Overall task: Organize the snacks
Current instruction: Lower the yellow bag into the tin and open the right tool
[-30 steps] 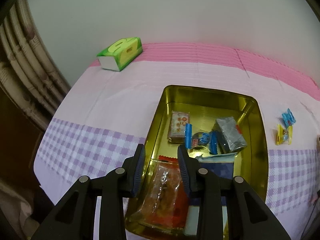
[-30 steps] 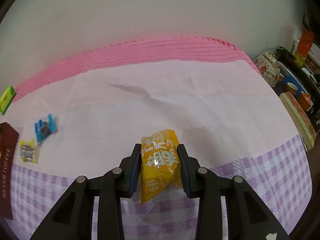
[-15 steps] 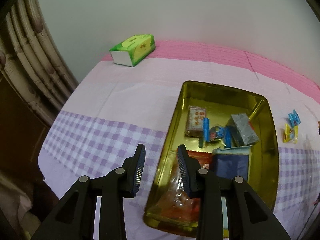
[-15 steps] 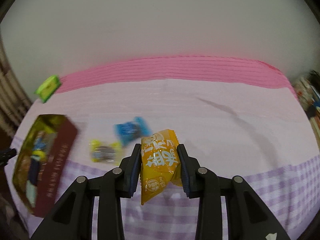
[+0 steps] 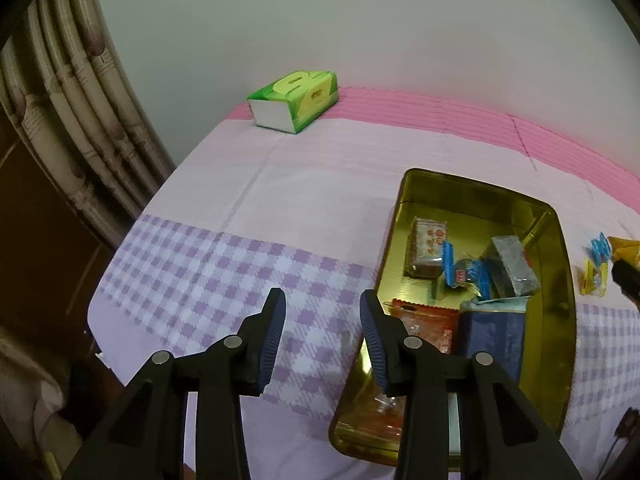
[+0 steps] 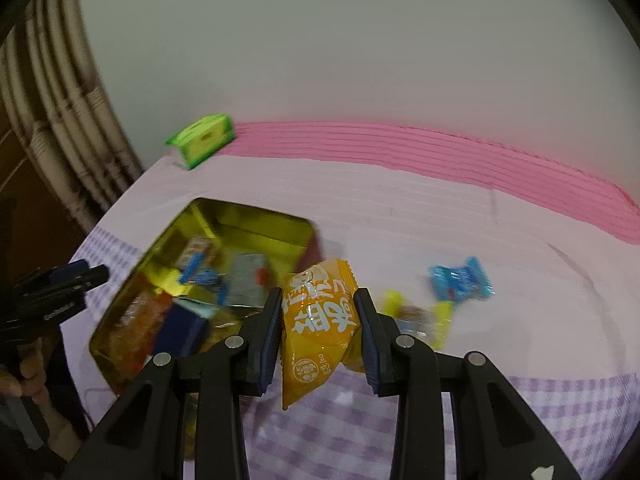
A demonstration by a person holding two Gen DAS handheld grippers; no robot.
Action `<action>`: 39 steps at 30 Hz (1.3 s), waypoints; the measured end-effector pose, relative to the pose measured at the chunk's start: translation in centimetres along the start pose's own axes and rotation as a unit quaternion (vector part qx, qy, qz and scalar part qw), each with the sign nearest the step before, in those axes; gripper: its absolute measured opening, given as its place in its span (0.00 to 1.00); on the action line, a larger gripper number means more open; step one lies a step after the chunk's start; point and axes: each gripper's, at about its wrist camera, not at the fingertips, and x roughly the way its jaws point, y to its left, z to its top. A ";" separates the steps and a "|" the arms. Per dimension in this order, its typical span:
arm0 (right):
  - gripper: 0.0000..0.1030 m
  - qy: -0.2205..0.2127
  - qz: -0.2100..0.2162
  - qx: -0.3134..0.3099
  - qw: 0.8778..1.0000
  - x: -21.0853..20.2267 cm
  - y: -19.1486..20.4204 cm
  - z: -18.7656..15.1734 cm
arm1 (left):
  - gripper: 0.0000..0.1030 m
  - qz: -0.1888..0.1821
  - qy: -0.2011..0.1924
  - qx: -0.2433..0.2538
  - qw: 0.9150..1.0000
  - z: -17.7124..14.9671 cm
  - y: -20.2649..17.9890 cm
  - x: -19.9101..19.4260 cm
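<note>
A: What is seen at the left gripper point(image 5: 322, 306)?
B: Nothing is held; its jaws are opening above the checked cloth, beside the gold tin point(image 5: 566, 320).
A: And the right gripper point(image 6: 316, 304)?
B: An orange snack packet point(image 6: 320, 320) is clamped just right of the tin.

I read this as a room in someone's home. I see a table under a soft cloth point(image 5: 320, 184) of pale pink with a bright pink band at the far edge and lilac checks near me, pushed against a plain grey-white wall point(image 5: 360, 20). A patterned beige curtain point(image 5: 72, 92) hangs in folds on the left, and a green cardboard tissue box point(image 5: 296, 98) sits by the wall.
</note>
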 end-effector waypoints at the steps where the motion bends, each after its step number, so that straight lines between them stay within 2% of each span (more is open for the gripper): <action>1: 0.32 0.001 0.004 -0.007 1.000 0.2 0.9 0.1 | 0.39 0.002 0.001 -0.002 1.000 0.0 0.1 0.1; 5: 0.32 0.006 0.017 -0.025 1.000 0.9 2.9 0.3 | 0.40 0.010 0.003 -0.010 1.000 0.1 0.7 0.3; 9: 0.32 0.014 0.024 -0.042 0.999 2.1 4.6 0.6 | 0.47 0.024 0.007 -0.024 0.999 0.1 1.5 0.5; 16: 0.32 0.027 0.035 -0.058 0.997 3.6 6.4 0.8 | 0.47 0.041 0.008 -0.036 0.998 0.1 2.5 0.8; 26: 0.32 0.040 0.026 -0.070 0.996 5.0 7.2 0.5 | 0.48 0.042 0.018 -0.064 0.997 0.2 4.0 1.3; 39: 0.32 0.061 0.009 -0.071 0.996 7.0 7.3 0.0 | 0.49 0.041 0.027 -0.062 0.997 0.0 3.8 1.5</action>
